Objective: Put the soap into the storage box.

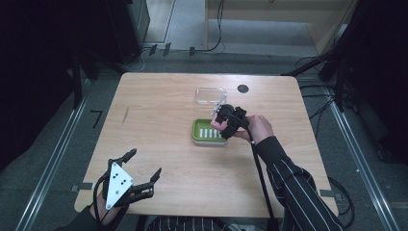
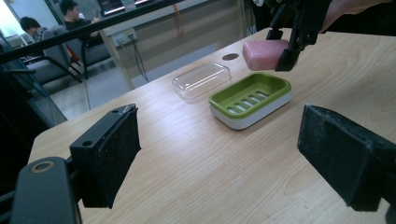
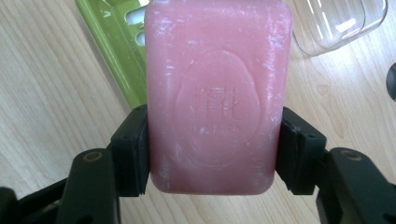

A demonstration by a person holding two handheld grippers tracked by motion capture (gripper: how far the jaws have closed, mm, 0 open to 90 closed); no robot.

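A pink bar of soap (image 3: 217, 93) is clamped between the two black jaws of my right gripper (image 3: 215, 149). In the high view that gripper (image 1: 222, 121) holds the soap (image 1: 217, 123) just above the right end of a green soap dish (image 1: 206, 131) at the table's middle. The left gripper view shows the soap (image 2: 264, 54) hanging over the dish (image 2: 250, 99). A clear plastic lid (image 1: 210, 95) lies behind the dish. My left gripper (image 1: 144, 166) stands open near the front left of the table, with nothing between its pads (image 2: 114, 154).
The wooden table (image 1: 159, 106) has a round dark cable hole (image 1: 243, 88) at the back, right of the lid. A black cable trails from the right gripper along the striped sleeve (image 1: 293, 183). Dark equipment stands around the table's sides.
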